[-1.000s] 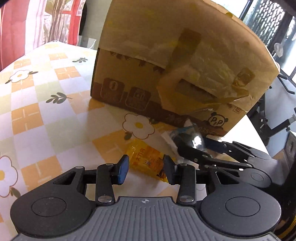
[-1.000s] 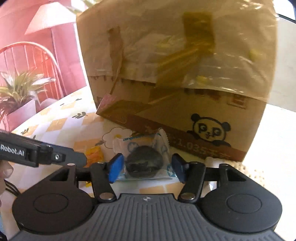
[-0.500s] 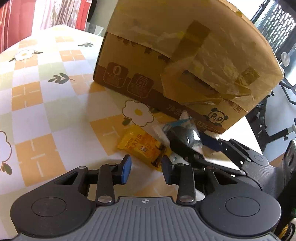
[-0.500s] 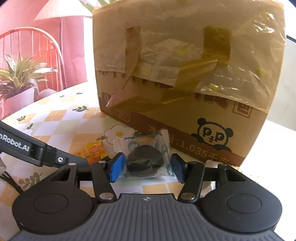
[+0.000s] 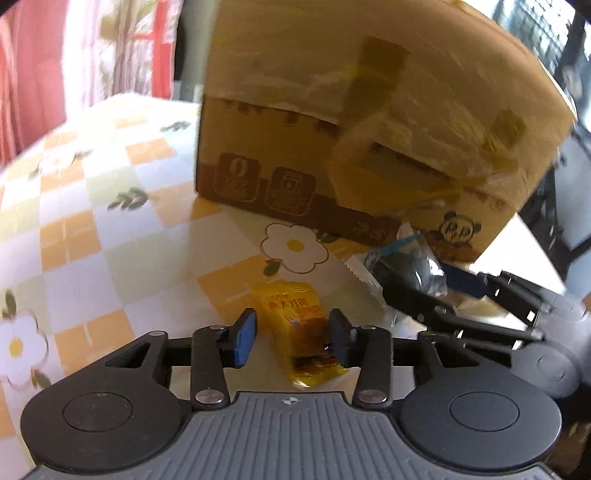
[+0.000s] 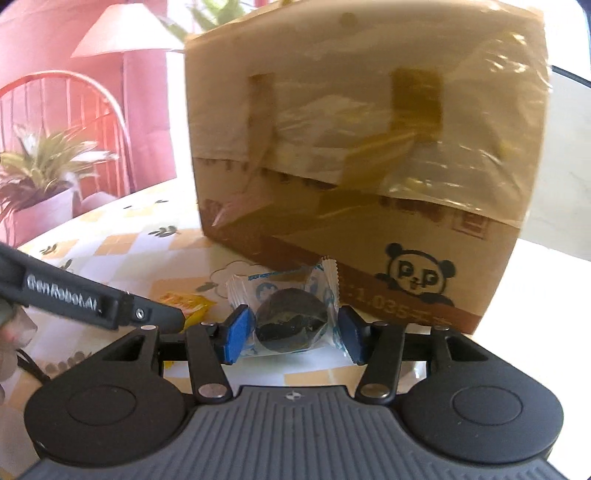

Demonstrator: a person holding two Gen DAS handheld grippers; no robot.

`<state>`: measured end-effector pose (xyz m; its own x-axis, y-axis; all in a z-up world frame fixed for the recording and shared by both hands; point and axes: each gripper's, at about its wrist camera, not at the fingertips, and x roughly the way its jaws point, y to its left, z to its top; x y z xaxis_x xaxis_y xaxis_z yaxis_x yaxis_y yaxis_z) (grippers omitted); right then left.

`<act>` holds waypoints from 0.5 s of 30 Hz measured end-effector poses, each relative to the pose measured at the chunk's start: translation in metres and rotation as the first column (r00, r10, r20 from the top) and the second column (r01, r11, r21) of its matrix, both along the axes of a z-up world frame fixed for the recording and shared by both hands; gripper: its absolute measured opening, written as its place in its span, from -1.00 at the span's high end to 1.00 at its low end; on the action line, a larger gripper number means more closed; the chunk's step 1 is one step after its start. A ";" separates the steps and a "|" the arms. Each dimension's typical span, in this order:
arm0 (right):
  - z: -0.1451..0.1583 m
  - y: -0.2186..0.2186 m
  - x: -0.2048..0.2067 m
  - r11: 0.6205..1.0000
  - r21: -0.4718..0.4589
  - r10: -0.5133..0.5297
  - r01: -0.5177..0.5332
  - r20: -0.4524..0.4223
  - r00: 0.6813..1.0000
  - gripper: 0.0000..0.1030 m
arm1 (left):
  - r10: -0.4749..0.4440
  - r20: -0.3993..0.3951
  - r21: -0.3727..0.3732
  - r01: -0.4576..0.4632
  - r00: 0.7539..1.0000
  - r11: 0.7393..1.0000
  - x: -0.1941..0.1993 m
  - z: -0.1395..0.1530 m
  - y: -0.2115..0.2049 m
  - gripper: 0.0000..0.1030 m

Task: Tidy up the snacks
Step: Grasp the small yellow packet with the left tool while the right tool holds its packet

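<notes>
Table under checked orange-and-white flower-print cloth (image 5: pixel 92 236), pink wall (image 6: pixel 147 122) at 10 o'clock, red wire chair (image 6: pixel 74 107), potted plant (image 6: pixel 40 173), striped curtain (image 5: pixel 122 48) at 11 o'clock, bright daylight.

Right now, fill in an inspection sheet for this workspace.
Surface: floral checked tablecloth, flat.
Job's things: yellow snack packet; clear-wrapped dark snack; taped cardboard box behind both.
Clutter: nothing seen.
Grippers: left hand-held gripper open, jaws just been opening, yellow snack packet between them; right hand-held gripper has been closing, shut on the dark snack's wrapper.
Cables: dark cord at the right view's left edge.
Surroundings: red chair, potted plant, lamp.
</notes>
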<state>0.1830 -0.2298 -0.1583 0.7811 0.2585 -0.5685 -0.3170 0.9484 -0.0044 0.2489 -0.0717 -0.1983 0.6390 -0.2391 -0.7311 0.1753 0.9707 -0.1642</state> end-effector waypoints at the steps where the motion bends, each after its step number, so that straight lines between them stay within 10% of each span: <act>1: -0.001 0.000 0.001 1.000 -0.002 -0.006 0.006 -0.002 1.000 -0.06 | -0.015 0.015 0.027 0.015 1.000 1.000 0.000 0.000 -0.005 0.05; 15: -0.003 0.002 0.005 1.000 -0.017 -0.023 0.022 -0.017 1.000 -0.05 | -0.015 0.044 0.027 0.014 0.999 1.000 -0.006 -0.004 0.003 0.05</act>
<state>0.1878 -0.2273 -0.1609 0.7769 0.2313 -0.5856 -0.2957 0.9552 -0.0151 0.2432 -0.0685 -0.2020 0.6674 -0.2290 -0.7086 0.1958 0.9720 -0.1298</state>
